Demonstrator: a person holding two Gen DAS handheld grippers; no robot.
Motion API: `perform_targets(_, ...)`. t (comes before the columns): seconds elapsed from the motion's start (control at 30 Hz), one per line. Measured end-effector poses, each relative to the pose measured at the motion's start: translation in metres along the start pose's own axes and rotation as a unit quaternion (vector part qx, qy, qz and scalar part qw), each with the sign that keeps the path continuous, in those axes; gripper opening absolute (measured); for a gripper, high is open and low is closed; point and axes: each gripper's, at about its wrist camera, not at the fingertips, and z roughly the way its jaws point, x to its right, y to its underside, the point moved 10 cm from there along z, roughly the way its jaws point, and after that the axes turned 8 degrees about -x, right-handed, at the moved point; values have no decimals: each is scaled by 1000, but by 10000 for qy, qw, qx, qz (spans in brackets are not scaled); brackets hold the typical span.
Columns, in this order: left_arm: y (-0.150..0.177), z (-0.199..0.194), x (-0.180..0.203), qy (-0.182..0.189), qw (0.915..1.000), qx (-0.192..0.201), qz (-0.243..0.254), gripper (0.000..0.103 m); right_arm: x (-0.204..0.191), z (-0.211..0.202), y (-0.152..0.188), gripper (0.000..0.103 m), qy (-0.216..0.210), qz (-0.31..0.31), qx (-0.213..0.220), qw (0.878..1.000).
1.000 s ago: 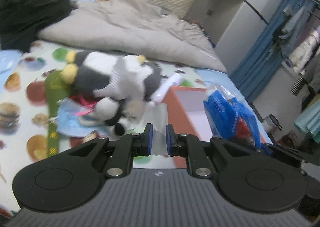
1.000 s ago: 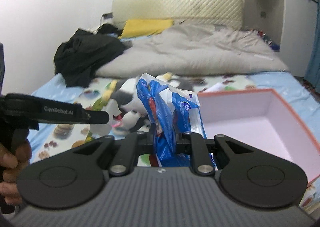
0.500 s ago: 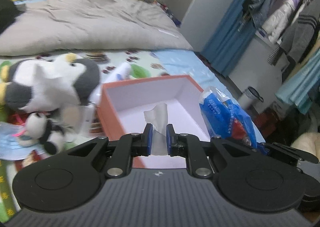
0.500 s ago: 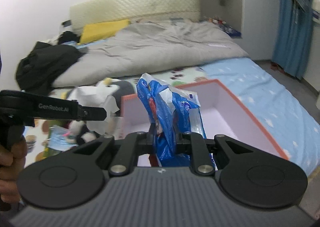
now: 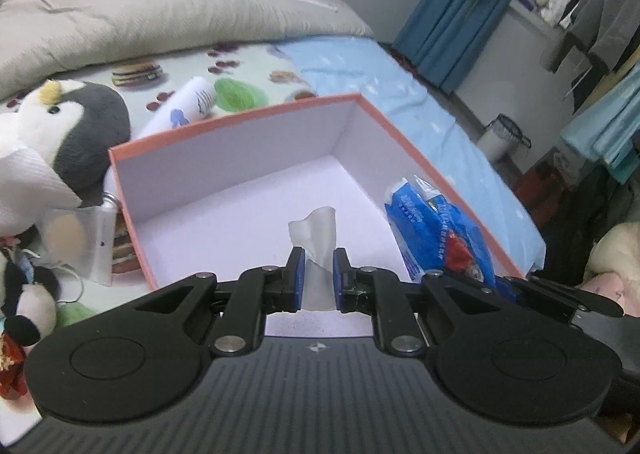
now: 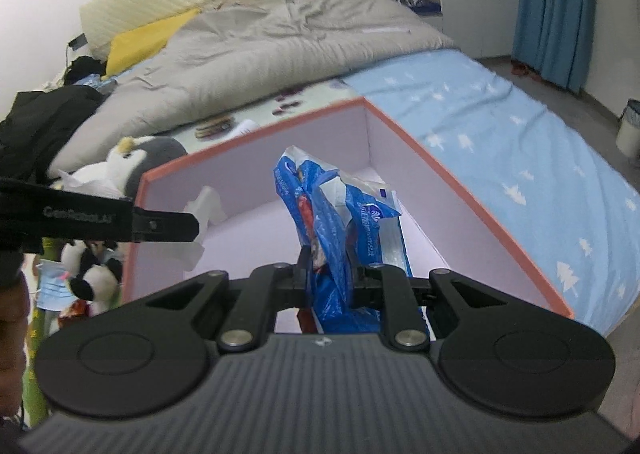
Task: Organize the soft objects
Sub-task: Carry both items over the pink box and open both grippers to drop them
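A white tissue point(image 5: 316, 232) is pinched in the left gripper point(image 5: 317, 278) and a blue plastic packet point(image 6: 340, 222) in the right gripper point(image 6: 330, 278), both held over an open box point(image 5: 240, 126) on the bed point(image 6: 500, 126).

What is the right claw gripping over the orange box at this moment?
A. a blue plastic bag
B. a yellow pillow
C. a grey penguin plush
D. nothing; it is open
A: in the right wrist view the right claw is clamped on a crumpled blue plastic bag, held above the open orange box.
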Motion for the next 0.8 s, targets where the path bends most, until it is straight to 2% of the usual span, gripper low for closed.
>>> perform_targets(0.07,-1,9,0,-18,10000,-83,-1,20,3,9,2,21,15,4,-79,10000)
perform_targets(0.1,-1,14,-1,-41,9999,-123,11,26,5,13,3,22,6,28,-117,9999)
perform_targets(0.17,-1,22,-5,-158,9996,-240,44,35,8,19,4,28,9,87,-201,9998)
perform_targets(0.23,-1,24,-5,-217,9994,-242,143,37,9,20,4,41,-14,101,-254,9996)
perform_targets(0.27,-2,23,-5,-218,9993,-221,185,37,10,19,5,43,-19,122,-254,9996)
perform_targets(0.47,2,-3,-3,-178,9997,-17,189,37,4,2,2,43,-19,141,-95,9999)
perform_targets(0.8,32,-83,-6,-195,9980,534,264,42,-28,-55,13,43,-194,58,317,9993)
